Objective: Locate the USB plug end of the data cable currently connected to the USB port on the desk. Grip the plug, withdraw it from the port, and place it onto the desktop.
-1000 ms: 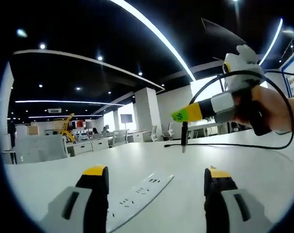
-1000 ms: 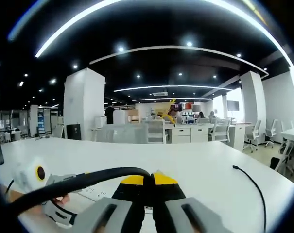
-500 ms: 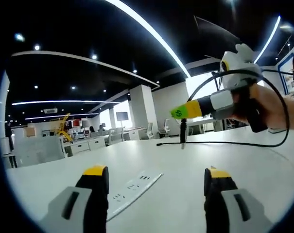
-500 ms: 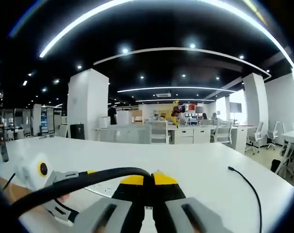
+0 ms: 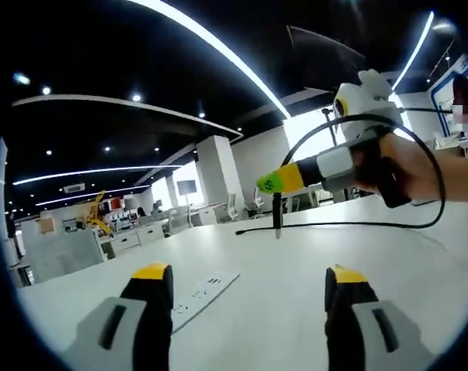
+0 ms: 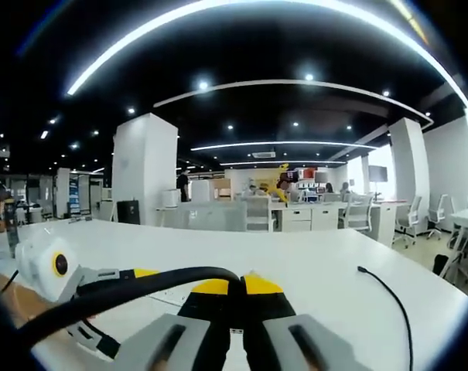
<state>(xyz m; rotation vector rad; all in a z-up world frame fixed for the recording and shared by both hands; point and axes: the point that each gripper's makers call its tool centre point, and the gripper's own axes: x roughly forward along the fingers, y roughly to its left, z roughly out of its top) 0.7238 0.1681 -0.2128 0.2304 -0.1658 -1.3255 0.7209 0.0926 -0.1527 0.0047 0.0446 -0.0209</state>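
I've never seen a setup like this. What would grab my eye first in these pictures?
Probably the right gripper, held up in a person's hand at the right of the left gripper view, its yellow fingers clamped on a black cable whose plug hangs above the white desk. Nearer the left gripper a white power strip lies flat.

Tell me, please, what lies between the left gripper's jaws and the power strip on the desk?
Only bare white desktop, in the left gripper view; the power strip lies just beyond the left gripper.

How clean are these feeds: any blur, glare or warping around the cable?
Left gripper view: cable and right gripper sharp, window behind blown out, desk edge bowed by fisheye. Right gripper view: cable near the lens soft, ceiling strips curved, no glare on desk.
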